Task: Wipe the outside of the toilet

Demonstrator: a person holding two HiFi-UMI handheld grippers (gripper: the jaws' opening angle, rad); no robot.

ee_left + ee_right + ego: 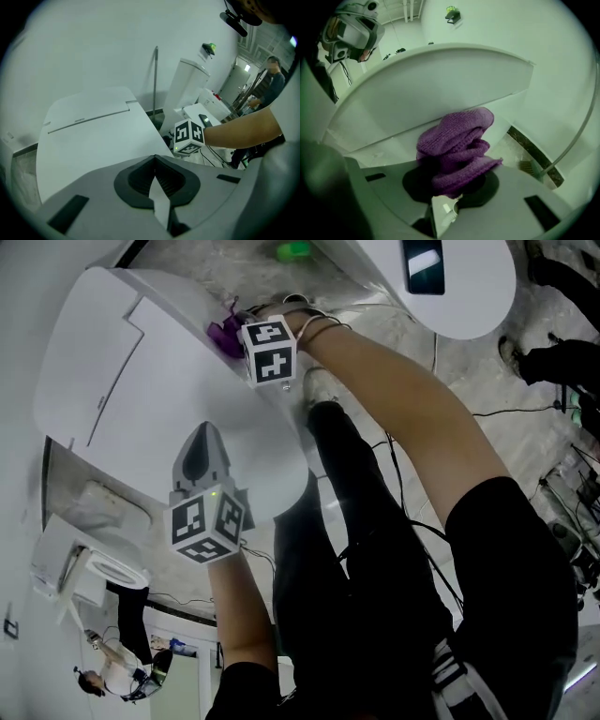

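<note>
The white toilet (122, 362) fills the head view's upper left with its lid down. My right gripper (236, 332) is shut on a bunched purple cloth (223, 336) at the toilet's far side. In the right gripper view the cloth (457, 143) bulges out of the jaws of my right gripper (454, 185) and presses against the white outer wall under the seat rim (426, 89). My left gripper (203, 432) sits shut over the lid's near end, holding nothing. The left gripper view shows my left gripper (154, 161) with jaws together above the flat lid (89, 136).
A second white toilet (469, 296) with a dark phone (424, 263) on it stands at the top right. Black cables (412, 521) trail over the floor beside my legs. A metal pipe (156, 79) rises behind the toilet. A person (272, 75) stands further off.
</note>
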